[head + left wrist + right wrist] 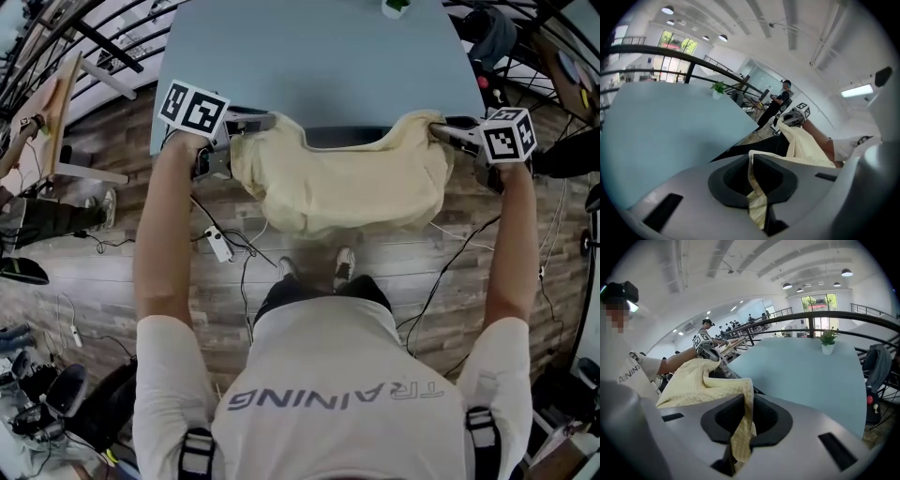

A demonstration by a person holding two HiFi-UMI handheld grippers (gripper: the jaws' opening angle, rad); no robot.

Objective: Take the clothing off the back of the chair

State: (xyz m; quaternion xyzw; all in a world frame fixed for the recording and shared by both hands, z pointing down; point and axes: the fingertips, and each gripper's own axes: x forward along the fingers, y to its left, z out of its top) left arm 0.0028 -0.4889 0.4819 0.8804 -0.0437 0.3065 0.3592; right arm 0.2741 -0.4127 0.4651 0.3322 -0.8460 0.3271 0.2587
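Note:
A pale yellow garment (342,192) hangs draped over the dark chair back (342,137) in front of the blue table. My left gripper (242,127) is shut on the garment's left shoulder; in the left gripper view a fold of yellow cloth (757,197) is pinched between the jaws. My right gripper (448,129) is shut on the right shoulder, and the right gripper view shows the cloth (740,432) clamped the same way. The garment stretches between the two grippers and sags in the middle. The chair's seat and legs are hidden beneath it.
The blue table (319,56) lies just beyond the chair, with a small potted plant (828,341) at its far end. Cables and a power strip (218,244) lie on the wooden floor. Another person (776,105) stands far off. Railings and clutter line both sides.

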